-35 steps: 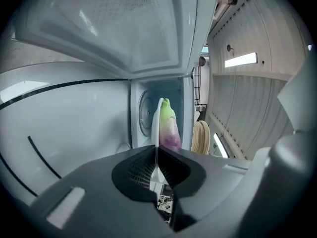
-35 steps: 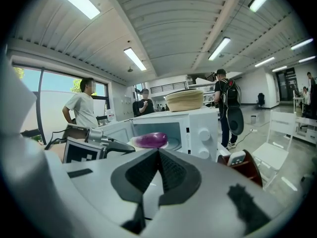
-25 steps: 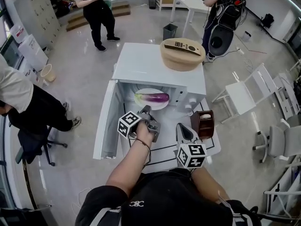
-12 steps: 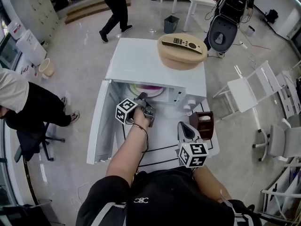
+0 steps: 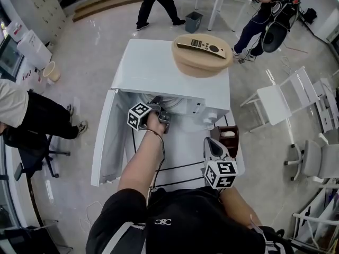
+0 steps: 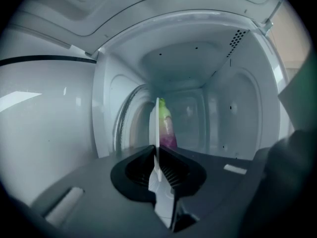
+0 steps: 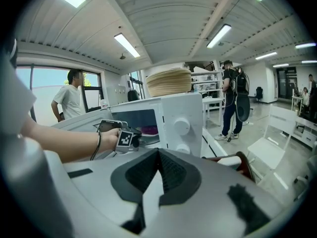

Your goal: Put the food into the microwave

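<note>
Left claw [image 6: 157, 155] was clamped on the rim of a white plate [image 6: 158, 128]. In the left gripper view the plate showed edge-on as a thin line running straight between the jaws, with the pads tight on it. The eggplant [image 6: 167, 128], purple with a green end, sat on that plate just past the jaws, and both were inside the microwave [image 5: 169, 73] cavity, walls all round them. From the head view, the left hand [image 5: 152, 123] reached in through the opening, with the door [image 5: 106, 142] swung wide open on the left.

Right claw [image 5: 212, 147] had nothing in it, jaws pressed together. It hung back over the white table [image 5: 185, 157], out in front of the microwave's knob panel and just beside a small brown holder [image 5: 228, 136].

On top of the microwave was a round wooden tray [image 5: 202, 60] with a remote [image 5: 201, 46] lying on it. A few people stood around on the floor farther off.
</note>
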Motion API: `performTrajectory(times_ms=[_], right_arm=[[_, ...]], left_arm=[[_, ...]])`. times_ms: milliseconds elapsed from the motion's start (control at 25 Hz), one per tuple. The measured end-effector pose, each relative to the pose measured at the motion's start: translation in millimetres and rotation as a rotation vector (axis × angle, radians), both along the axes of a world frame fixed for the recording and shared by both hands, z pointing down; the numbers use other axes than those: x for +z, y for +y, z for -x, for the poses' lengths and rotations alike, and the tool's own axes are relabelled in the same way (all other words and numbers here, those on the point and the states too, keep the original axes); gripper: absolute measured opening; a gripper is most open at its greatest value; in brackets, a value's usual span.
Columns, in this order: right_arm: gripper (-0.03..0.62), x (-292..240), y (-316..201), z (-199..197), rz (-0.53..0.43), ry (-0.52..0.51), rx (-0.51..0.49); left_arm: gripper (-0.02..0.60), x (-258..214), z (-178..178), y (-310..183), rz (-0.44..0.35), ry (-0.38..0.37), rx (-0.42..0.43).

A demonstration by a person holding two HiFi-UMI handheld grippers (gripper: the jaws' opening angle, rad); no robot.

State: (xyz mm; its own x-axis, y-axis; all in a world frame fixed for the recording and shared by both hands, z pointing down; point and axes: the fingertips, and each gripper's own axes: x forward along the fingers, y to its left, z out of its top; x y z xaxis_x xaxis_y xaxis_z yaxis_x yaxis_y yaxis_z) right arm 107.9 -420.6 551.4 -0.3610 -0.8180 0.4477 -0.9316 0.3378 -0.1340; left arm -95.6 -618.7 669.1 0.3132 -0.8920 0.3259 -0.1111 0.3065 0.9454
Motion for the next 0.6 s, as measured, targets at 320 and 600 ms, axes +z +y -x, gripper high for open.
performTrajectory(times_ms=[320,600], right_arm=[[0.006,7.5,-5.0,-8.3,0.018,0.003,-0.007],[0.006,13.2,-4.8,-5.1,0.032,0.006,-0.030]], left_arm=[[0.035,1.8,-2.6,-10.0,0.004,-0.051,0.008],[0.109,-4.9,-7.6,-11.5,-0.032,-0.237,0.085]])
